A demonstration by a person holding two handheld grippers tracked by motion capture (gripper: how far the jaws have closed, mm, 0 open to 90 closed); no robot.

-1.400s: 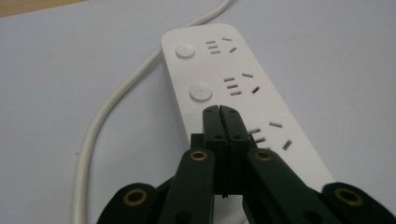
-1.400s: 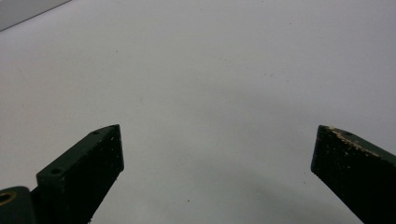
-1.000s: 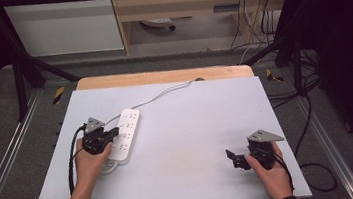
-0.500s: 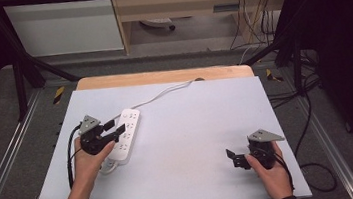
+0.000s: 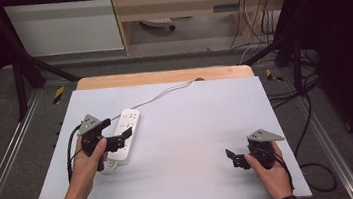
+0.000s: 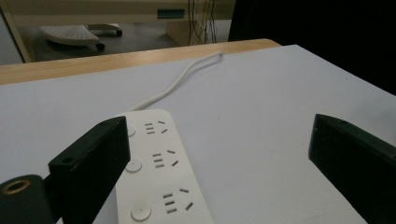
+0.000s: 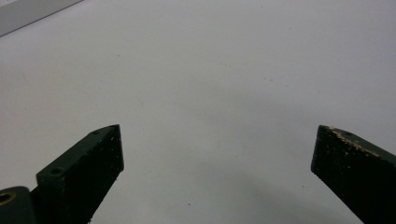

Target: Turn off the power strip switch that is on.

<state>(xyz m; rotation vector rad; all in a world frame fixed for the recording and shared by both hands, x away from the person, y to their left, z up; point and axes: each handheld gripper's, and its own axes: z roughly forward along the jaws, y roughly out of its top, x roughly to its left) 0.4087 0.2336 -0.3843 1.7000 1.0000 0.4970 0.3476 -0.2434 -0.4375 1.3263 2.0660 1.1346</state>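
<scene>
A white power strip (image 5: 127, 131) lies on the left part of the white table top (image 5: 193, 128), and its white cable (image 5: 164, 95) runs to the back edge. My left gripper (image 5: 120, 139) is held low over the strip's near half, open. In the left gripper view the strip (image 6: 154, 172) lies between the wide-apart jaws of that gripper (image 6: 219, 158), close to the left jaw, with the cable (image 6: 177, 84) curving away. At the near right, my right gripper (image 5: 234, 158) is held open over bare table. The right gripper view shows this gripper (image 7: 217, 154) with nothing between its fingers.
A strip of wooden table (image 5: 162, 76) shows behind the white top. Beyond it stand a white cabinet (image 5: 65, 21) and a wooden shelf with a wheeled base (image 6: 74, 32) beneath. Black cables (image 5: 311, 104) hang and lie on the floor at the right. Metal rails flank the table.
My left gripper has shifted slightly, and its jaws now reach further over the power strip. The strip and the right gripper have stayed where they were.
</scene>
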